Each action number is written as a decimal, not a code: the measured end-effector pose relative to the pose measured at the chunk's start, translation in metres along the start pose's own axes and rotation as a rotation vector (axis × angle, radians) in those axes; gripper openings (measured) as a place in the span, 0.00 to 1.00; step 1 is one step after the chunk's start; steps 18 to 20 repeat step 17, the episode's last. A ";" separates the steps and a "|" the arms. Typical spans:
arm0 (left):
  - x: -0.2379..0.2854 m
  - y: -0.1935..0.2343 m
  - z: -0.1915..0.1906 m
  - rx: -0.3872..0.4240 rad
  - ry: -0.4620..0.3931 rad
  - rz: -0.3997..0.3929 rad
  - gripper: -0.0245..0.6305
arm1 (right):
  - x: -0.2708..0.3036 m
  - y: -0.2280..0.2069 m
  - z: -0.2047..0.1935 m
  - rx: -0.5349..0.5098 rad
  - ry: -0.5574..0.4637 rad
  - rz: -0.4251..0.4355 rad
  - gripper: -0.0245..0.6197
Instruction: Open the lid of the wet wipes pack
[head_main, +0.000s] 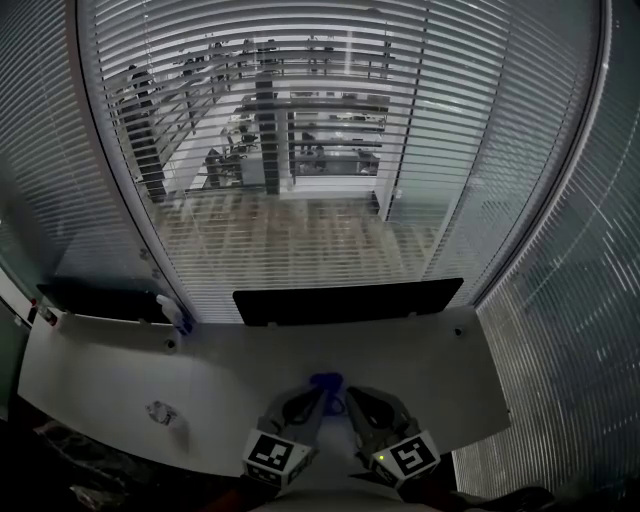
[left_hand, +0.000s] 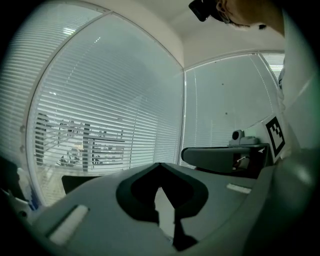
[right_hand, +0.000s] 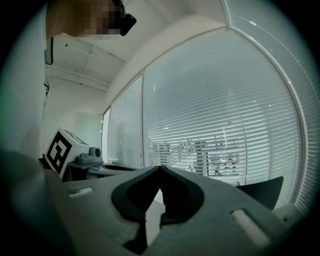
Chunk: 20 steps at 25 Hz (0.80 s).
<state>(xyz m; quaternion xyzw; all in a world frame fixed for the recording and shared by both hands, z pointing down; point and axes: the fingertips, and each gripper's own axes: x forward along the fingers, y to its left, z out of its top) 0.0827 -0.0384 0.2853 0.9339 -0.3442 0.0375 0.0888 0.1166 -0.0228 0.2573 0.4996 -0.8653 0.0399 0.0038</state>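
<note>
Closest in, at the bottom of the head view, the grey plastic left tongs (head_main: 318, 394) and the grey plastic right tongs (head_main: 352, 398) sit side by side, angled in toward each other. Each carries a white cube with black square markers (head_main: 275, 453) at its back end.

In its own view the left tongs (left_hand: 160, 166) have matte, dark-lined jaws that meet at the tips with nothing between them. The right tongs (right_hand: 160, 168) show the same, tips together and empty. Both views look out level toward the windows.

Just past the two tips a small blue shape (head_main: 325, 380) shows against the smooth white bench (head_main: 440, 370). It is too small to tell whether it is the wet wipes pack, and I cannot pick the pack out anywhere else. A small crumpled clear scrap (head_main: 160, 412) lies well off to the left on the bench.

Along the bench's far edge stands a long, flat black panel (head_main: 350, 300). Behind it, glass walls hung with thin white slatted blinds (head_main: 330, 150) close in the room.
</note>
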 end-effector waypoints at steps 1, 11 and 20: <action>0.001 -0.001 0.002 0.002 -0.001 0.001 0.04 | -0.001 0.000 0.002 0.002 0.000 0.004 0.04; 0.006 -0.003 -0.007 0.001 0.004 0.003 0.04 | -0.004 -0.006 -0.005 0.000 0.007 -0.005 0.04; 0.006 0.002 -0.012 -0.001 0.011 0.010 0.04 | 0.000 -0.006 -0.012 0.008 0.010 -0.001 0.04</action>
